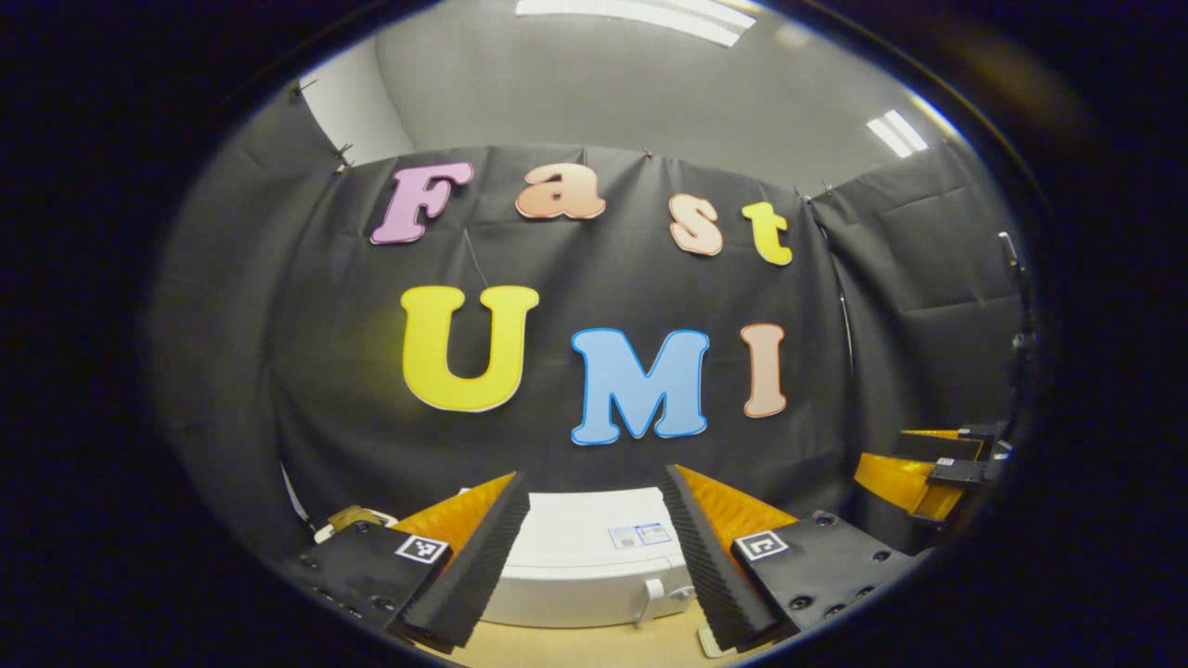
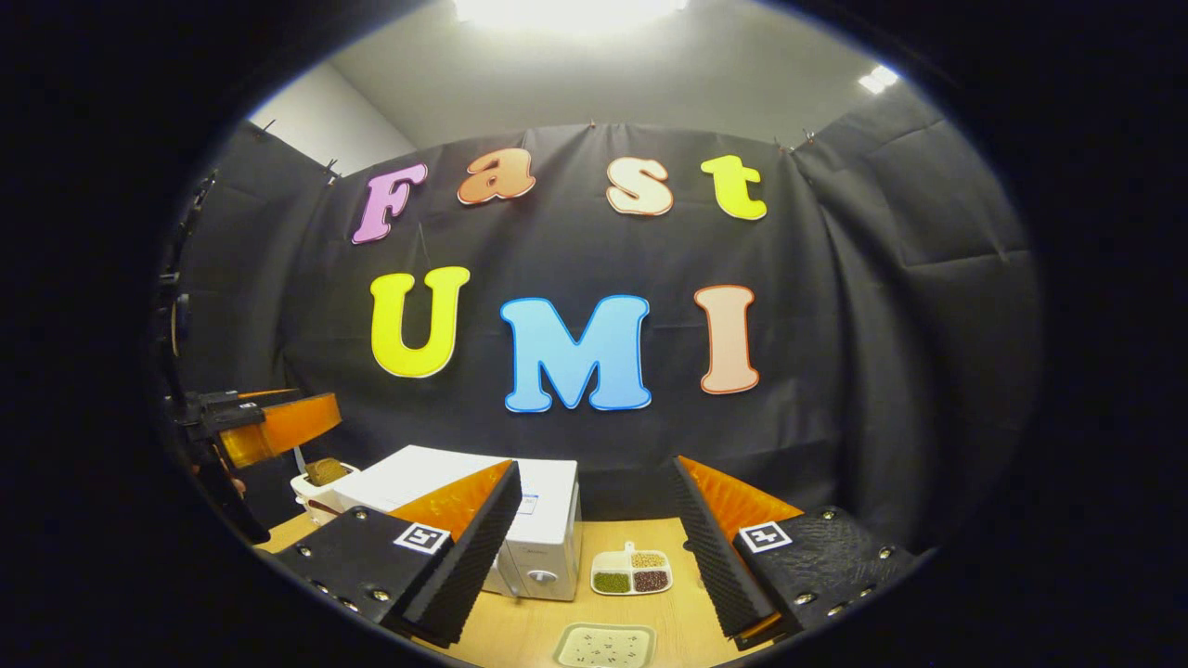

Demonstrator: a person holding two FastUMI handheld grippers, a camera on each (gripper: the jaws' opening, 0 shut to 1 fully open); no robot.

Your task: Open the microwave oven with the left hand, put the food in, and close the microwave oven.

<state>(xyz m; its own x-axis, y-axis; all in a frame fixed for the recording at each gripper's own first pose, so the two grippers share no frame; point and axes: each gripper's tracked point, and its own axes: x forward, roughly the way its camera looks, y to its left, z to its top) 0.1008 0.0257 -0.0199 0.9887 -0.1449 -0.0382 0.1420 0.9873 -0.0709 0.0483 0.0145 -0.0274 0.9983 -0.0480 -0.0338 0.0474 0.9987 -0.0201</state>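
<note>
— Microwave oven [image 1: 580, 557] sits low between the left gripper [image 1: 594, 547] fingers in the left gripper view, door shut as far as I can judge. Where do I start?

— At the small white handle [image 1: 650, 601] on its front edge. Your left fingers are spread wide with nothing between them, so bring them down and hook or pinch that tab — then, I'd guess, swing along the door's arc rather than tugging straight back.

— And the right gripper [image 2: 594, 547]?

— Also spread, holding nothing, hovering above the wooden table [image 2: 548, 631]. In the right gripper view the oven stands at the left, a smooth white box with a round knob [image 2: 541, 577].

— The food?

— Probably the white divided dish [image 2: 631, 571] just beside the oven, with green, brown and pale grains in its compartments. It looks glossy and shallow, so it may slip.

— The fingers' grip?

— Ribbed black foam pads [image 1: 483, 557] on orange plastic — soft enough to bite a thin rim. A pale flat tray [image 2: 605, 646] lies nearer you.
</note>
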